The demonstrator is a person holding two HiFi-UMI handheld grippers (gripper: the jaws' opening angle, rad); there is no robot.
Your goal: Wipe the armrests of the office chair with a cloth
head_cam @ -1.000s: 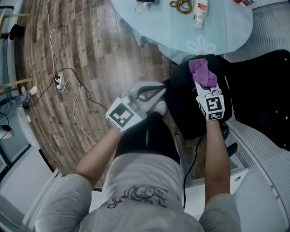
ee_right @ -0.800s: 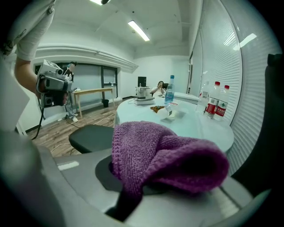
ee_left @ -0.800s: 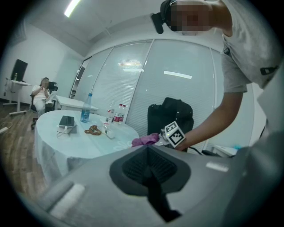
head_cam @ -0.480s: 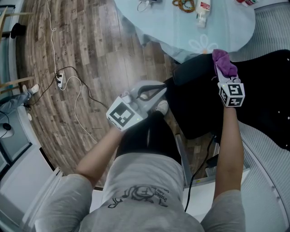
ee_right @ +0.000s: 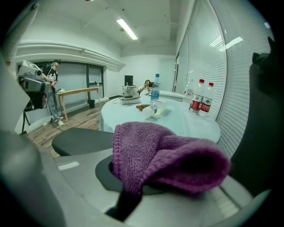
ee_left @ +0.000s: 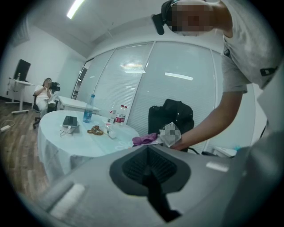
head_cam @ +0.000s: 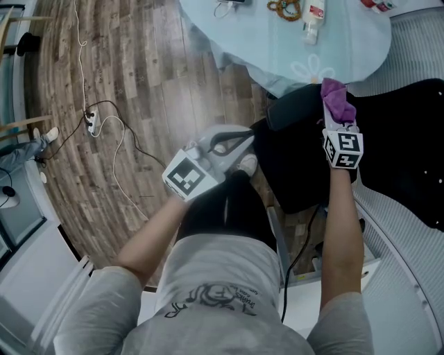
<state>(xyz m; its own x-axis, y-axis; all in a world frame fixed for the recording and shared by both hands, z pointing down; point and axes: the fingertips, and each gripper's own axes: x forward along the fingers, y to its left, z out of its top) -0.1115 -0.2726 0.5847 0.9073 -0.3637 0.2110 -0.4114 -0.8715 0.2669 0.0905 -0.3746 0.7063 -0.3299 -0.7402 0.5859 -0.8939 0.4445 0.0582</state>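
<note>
Right gripper jaws grasp the purple cloth, which bunches over them just beside the armrest; left gripper jaws clenched together, empty.

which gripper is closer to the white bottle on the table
Right. The right gripper, shut on the purple cloth, is by the table edge nearest the white bottle; the left gripper is farther back and left, above the person's leg.
</note>
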